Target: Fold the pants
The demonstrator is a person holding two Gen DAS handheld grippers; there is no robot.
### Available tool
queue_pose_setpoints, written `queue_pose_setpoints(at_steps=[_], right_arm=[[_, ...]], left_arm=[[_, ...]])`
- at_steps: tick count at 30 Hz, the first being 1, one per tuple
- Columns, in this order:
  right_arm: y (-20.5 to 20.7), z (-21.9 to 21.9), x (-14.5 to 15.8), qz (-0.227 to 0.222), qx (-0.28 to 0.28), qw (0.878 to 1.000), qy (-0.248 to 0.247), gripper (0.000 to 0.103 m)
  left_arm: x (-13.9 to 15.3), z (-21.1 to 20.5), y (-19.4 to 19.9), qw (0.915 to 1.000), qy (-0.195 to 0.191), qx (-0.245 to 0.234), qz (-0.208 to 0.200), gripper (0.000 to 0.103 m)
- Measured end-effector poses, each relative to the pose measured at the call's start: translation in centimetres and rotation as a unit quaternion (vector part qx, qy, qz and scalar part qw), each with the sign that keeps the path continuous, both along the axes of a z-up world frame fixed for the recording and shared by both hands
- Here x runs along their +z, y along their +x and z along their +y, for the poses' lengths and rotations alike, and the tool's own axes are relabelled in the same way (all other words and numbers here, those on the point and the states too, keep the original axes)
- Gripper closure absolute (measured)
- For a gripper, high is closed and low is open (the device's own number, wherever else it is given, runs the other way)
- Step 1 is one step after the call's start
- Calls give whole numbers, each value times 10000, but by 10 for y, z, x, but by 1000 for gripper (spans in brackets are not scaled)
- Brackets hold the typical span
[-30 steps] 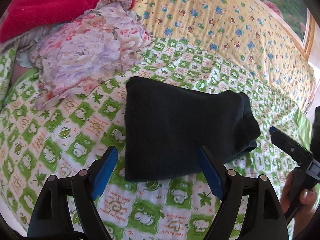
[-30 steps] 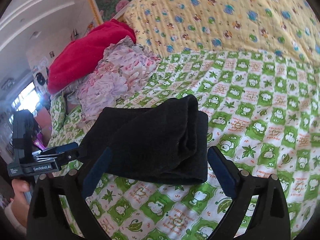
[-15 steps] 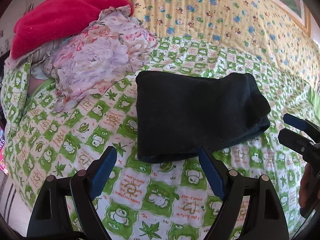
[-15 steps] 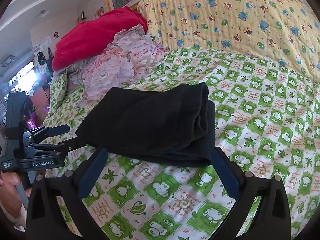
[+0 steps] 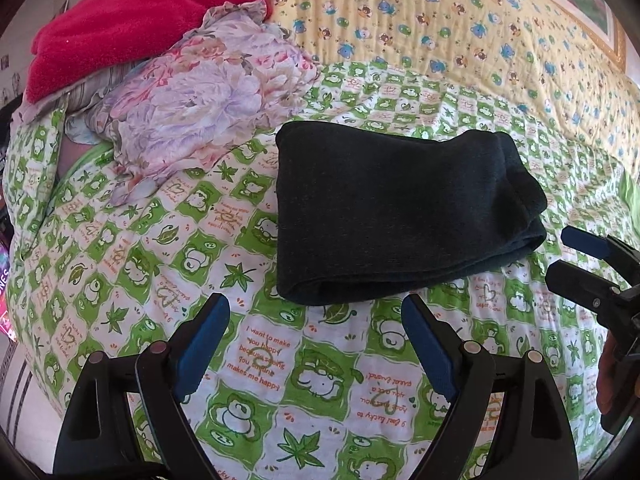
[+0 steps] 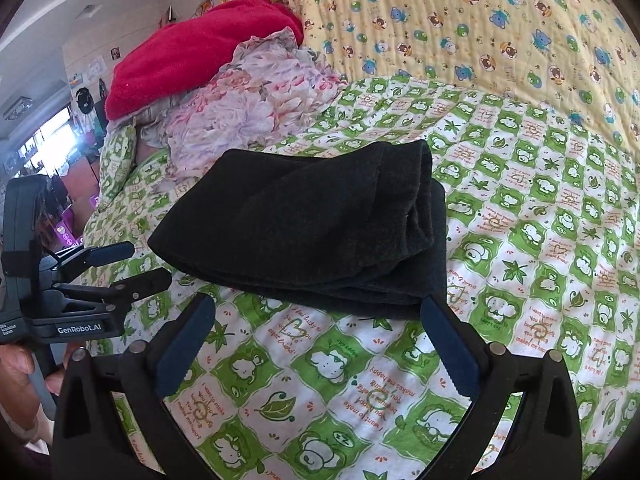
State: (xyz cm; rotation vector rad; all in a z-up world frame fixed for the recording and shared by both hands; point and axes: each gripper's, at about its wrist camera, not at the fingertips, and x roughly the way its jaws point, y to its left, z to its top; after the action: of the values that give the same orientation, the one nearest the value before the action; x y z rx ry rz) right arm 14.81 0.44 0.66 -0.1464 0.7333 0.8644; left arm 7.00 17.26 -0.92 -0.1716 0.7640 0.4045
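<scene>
The dark pants [image 5: 392, 216] lie folded in a compact stack on the green-and-white bedspread [image 5: 168, 248], also seen in the right wrist view [image 6: 304, 232]. My left gripper [image 5: 316, 312] is open and empty, just short of the stack's near edge. My right gripper [image 6: 320, 312] is open and empty, its tips just at the stack's near edge. The right gripper shows at the right edge of the left wrist view [image 5: 568, 256]. The left gripper shows at the left of the right wrist view [image 6: 140, 264].
A crumpled floral cloth [image 5: 200, 100] and a red blanket [image 5: 132, 20] are piled at the far left of the bed. A yellow patterned quilt [image 5: 460, 28] covers the far side. The bed's edge drops off at the left [image 5: 12, 360].
Both grippers have drawn back from the folded pants, which now lie farther ahead of the fingers. The pants have not moved.
</scene>
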Motion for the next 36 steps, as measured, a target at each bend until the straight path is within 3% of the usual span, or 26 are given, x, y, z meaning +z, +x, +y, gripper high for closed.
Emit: queue_pose_setpoints(at_steps=[36], right_arm=[[10,9,-8,189,38,9998,18,1]], left_arm=[[-10,5,13,9998,-118,-52,181,15]])
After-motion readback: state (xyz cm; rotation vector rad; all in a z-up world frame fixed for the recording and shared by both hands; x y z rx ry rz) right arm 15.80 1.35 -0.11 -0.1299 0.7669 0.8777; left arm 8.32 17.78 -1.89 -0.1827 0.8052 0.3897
